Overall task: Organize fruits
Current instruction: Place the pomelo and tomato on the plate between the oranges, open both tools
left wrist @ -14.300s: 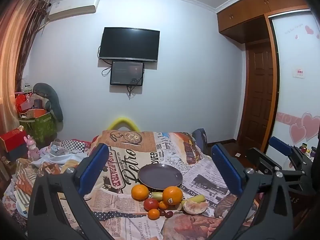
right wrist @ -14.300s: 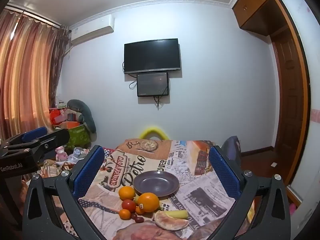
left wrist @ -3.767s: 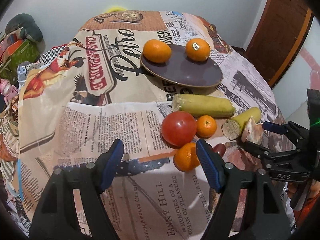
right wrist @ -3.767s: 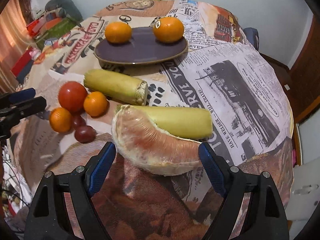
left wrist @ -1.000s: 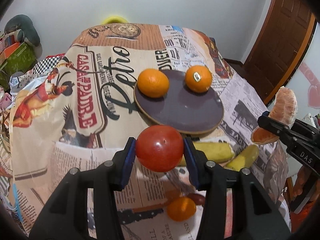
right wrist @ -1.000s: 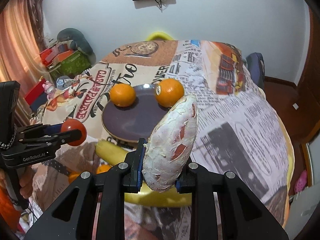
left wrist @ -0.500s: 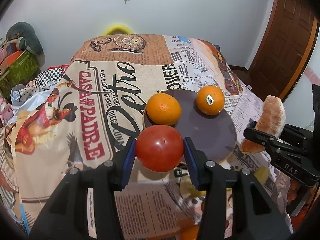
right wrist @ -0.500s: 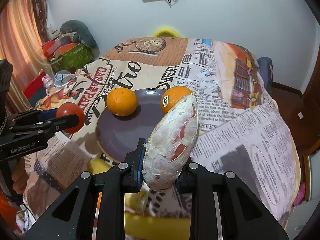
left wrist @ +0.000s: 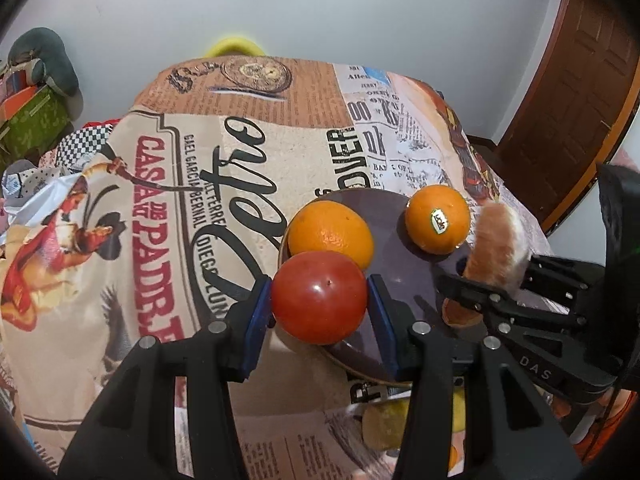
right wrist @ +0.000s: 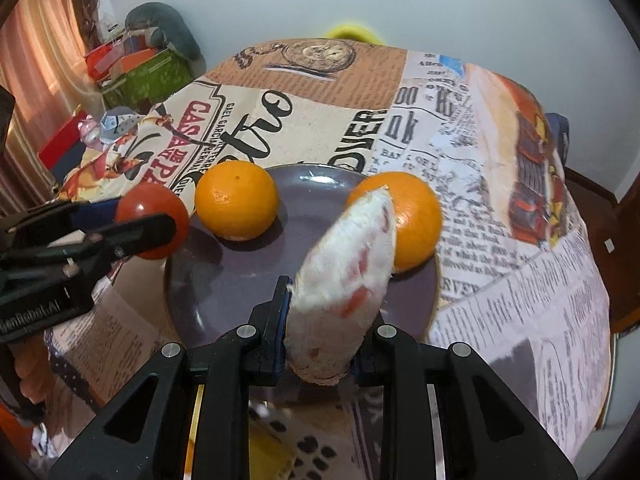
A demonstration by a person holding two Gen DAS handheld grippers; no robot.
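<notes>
My left gripper is shut on a red tomato and holds it over the near left rim of the purple plate. My right gripper is shut on a peeled pomelo segment and holds it upright over the plate's near side. Two oranges lie on the plate: one at the left, one with a sticker at the right. Each gripper shows in the other's view, the left one with the tomato, the right one with the pomelo.
The table wears a newspaper-print cloth. Yellow banana pieces lie below the plate's near rim. Boxes and clutter stand at the far left. A wooden door is at the right.
Both grippers have moved forward and lower with their fruit. The tomato and the pomelo segment now hang over the plate, close to the two oranges.
</notes>
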